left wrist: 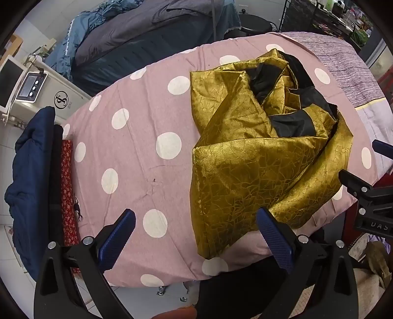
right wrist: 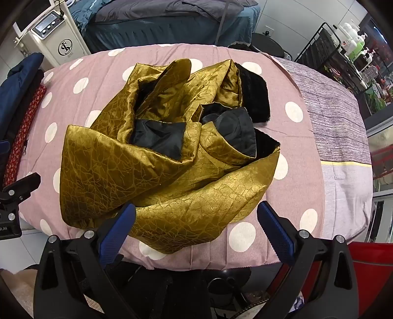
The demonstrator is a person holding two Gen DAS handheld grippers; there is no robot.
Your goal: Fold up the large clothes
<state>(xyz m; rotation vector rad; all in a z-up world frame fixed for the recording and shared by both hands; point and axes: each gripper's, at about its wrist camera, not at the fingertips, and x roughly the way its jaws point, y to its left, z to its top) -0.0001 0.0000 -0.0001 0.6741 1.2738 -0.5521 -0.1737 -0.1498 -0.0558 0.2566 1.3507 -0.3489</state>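
Observation:
A large gold garment (left wrist: 245, 157) with black lining lies crumpled on a pink polka-dot bed cover (left wrist: 137, 137). In the right wrist view the garment (right wrist: 157, 166) fills the middle of the cover (right wrist: 289, 220), with a black furry collar (right wrist: 253, 90) at the back. My left gripper (left wrist: 196, 235) is open and empty, over the near edge at the garment's left hem. My right gripper (right wrist: 196, 225) is open and empty, just above the garment's near edge. The right gripper also shows at the right edge of the left wrist view (left wrist: 368, 191).
A navy garment (left wrist: 32, 176) and a red patterned cloth (left wrist: 68, 191) hang at the bed's left side. A white machine (right wrist: 54, 36) stands behind on the left. A dark bed (right wrist: 167, 22) lies behind. A shelf with bottles (right wrist: 348, 49) stands at the right.

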